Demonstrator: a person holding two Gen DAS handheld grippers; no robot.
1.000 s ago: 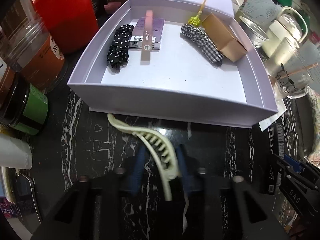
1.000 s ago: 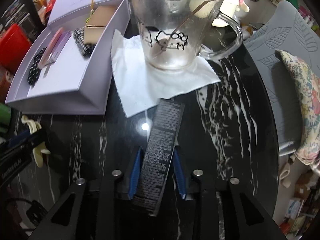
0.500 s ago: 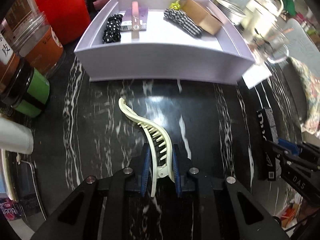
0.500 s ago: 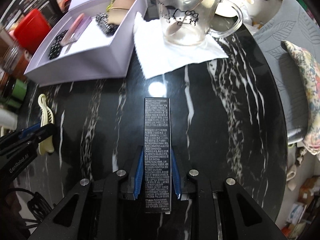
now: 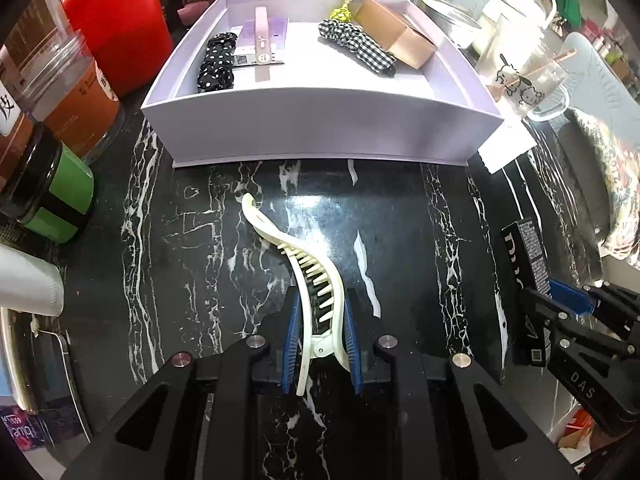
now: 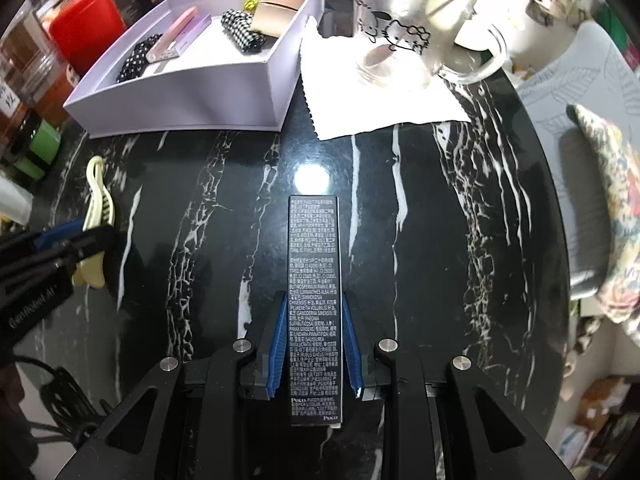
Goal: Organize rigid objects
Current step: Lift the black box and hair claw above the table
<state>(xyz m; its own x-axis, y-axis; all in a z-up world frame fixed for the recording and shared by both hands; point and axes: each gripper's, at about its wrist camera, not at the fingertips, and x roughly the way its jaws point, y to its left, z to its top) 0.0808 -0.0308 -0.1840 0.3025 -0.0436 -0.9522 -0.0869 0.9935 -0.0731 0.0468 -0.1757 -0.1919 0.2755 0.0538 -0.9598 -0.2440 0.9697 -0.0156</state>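
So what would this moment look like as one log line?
left tool: shut on hair clip | right tool: shut on black box | lavender tray: ahead

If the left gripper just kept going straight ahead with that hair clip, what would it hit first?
Most likely the near wall of the lavender box. The left gripper, holding the cream hair clip, points at it across bare black table. Its height above the table is hard to judge.
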